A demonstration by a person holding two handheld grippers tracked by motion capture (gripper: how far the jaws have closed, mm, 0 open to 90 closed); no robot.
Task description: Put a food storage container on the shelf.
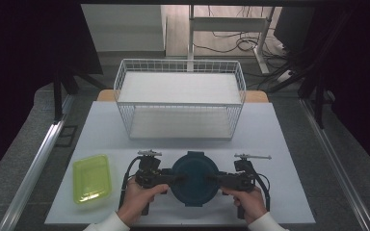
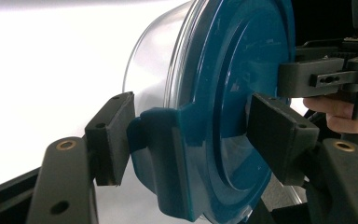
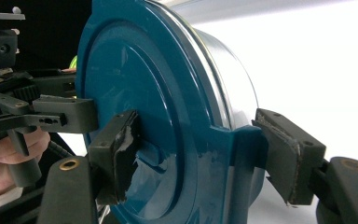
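Teal-lidded container (image 1: 194,178) clamped at opposite lid latches by left hand-held gripper (image 1: 176,178) and right hand-held gripper (image 1: 213,179); lift both evenly, keep level toward wire basket (image 1: 180,103).

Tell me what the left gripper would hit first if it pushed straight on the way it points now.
The left gripper points across the table at the round container with the blue lid, whose edge already sits between its jaws. Pushing on would drive it further onto that container; beyond it waits the right gripper.

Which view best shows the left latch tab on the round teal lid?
The left gripper view: the latch tab sits close, between the jaws. The high view shows the round teal lid from above, tab hidden. The right gripper view shows the opposite side.
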